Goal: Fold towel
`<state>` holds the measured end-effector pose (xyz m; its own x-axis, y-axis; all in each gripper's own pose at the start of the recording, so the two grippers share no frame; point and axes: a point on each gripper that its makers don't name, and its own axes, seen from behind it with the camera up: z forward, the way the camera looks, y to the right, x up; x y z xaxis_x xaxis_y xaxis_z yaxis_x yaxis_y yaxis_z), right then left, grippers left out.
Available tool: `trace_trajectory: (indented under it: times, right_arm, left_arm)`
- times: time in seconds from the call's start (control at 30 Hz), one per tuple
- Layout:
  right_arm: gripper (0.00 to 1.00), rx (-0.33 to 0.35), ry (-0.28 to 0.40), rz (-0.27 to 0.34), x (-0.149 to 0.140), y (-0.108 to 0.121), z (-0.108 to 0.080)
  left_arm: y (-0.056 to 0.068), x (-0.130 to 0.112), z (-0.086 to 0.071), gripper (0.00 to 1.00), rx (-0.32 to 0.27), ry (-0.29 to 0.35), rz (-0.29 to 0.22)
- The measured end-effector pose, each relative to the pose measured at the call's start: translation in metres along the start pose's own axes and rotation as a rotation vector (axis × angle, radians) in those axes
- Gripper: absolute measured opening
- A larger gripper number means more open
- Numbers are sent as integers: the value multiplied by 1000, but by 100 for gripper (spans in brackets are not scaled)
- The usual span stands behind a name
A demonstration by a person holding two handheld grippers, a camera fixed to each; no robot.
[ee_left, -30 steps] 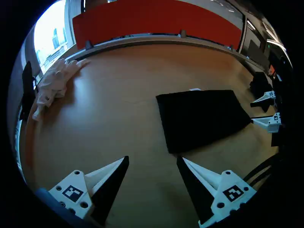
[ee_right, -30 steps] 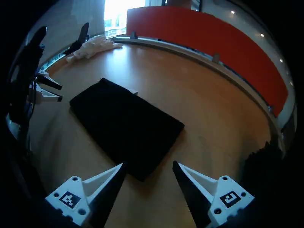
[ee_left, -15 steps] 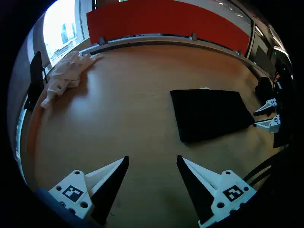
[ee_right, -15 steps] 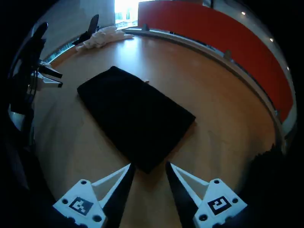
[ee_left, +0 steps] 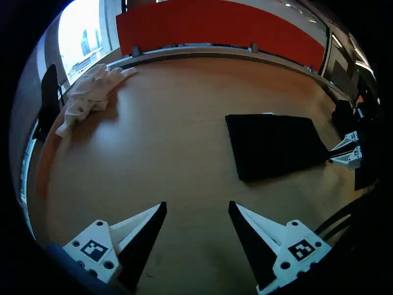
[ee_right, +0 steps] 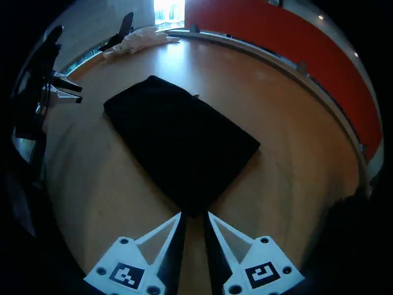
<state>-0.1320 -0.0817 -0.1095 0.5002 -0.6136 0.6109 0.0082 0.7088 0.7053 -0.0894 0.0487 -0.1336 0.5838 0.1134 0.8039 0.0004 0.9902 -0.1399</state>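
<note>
A black towel (ee_left: pixel 275 145) lies folded flat on the wooden table (ee_left: pixel 162 137). In the right gripper view the black towel (ee_right: pixel 182 137) stretches away from my right gripper (ee_right: pixel 194 215), whose fingers have come together on its near corner. From the left gripper view, that right gripper (ee_left: pixel 330 153) pinches the towel's right-hand corner. My left gripper (ee_left: pixel 196 206) hovers open over bare wood, well short of the towel, with nothing between its fingers. The left gripper (ee_right: pixel 79 93) appears small at the far left, beside the towel's far end.
A crumpled white cloth (ee_left: pixel 91 91) lies at the table's far left edge, also seen as the white cloth (ee_right: pixel 140 38). A red partition (ee_left: pixel 221 24) runs along the table's back edge. A dark chair (ee_left: pixel 46 101) stands beyond the cloth.
The right gripper's fingers have narrowed from wide open to closed on the towel's near corner as it moved in. The left gripper's view has drifted slightly; its fingers stay open.
</note>
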Motion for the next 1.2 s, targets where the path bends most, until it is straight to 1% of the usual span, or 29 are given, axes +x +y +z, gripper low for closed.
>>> trace_trajectory:
  times: [0.13, 0.2, 0.37, 0.5, 0.67, 0.87, 1.2]
  right_arm:
    - [9, -3, 2, -1, 0, 1, 1]
    - [5, -8, 5, -1, 0, 2, 0]
    - [5, -17, 14, -1, 5, 4, -2]
    - [5, -33, 34, -5, 16, 7, -9]
    - [5, -61, 66, -20, 36, 14, -25]
    - [5, -107, 98, -62, 58, 24, -49]
    - [5, -164, 157, -75, 89, 42, -86]
  left_arm:
    - [0, -1, 0, 93, 0, 0, 1]
    - [-1, -1, 0, 93, 0, -1, 3]
    - [-1, -1, 1, 93, 0, -2, 8]
    - [-1, 0, 1, 93, -1, 0, 9]
    - [-3, 3, 1, 93, 0, 6, 11]
    - [-3, 6, 1, 93, 0, 14, 12]
    - [-3, 8, 1, 93, -3, 17, 12]
